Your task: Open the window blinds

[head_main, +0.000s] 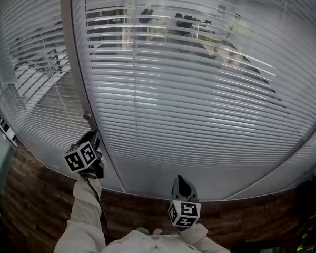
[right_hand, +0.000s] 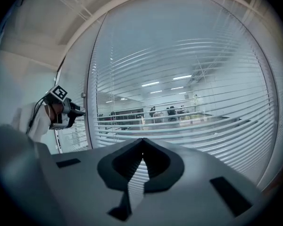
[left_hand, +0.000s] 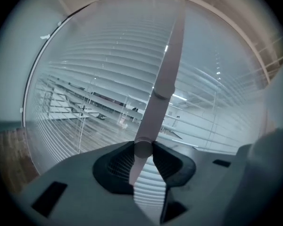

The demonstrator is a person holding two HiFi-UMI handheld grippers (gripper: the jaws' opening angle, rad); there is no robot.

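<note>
against the blinds [head_main: 200, 115], left tool [left_hand: 143, 149] clamps the wand [left_hand: 162, 86] beside the frame post [head_main: 68, 46]; right tool [right_hand: 142, 149] sits closed, empty.

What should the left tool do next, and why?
Probably roll the left tool to twist the wand it clamps: the blinds are only partly tilted, the office beyond showing through upper slats while lower ones still look closed.

An office is seen here: a glass wall [head_main: 163, 179] is covered by slatted window blinds [head_main: 200, 99], and beyond the slats long desks [right_hand: 191, 118] with people [right_hand: 171, 111] are made out. Strip ceiling lights [right_hand: 150, 84] are lit above them.
</note>
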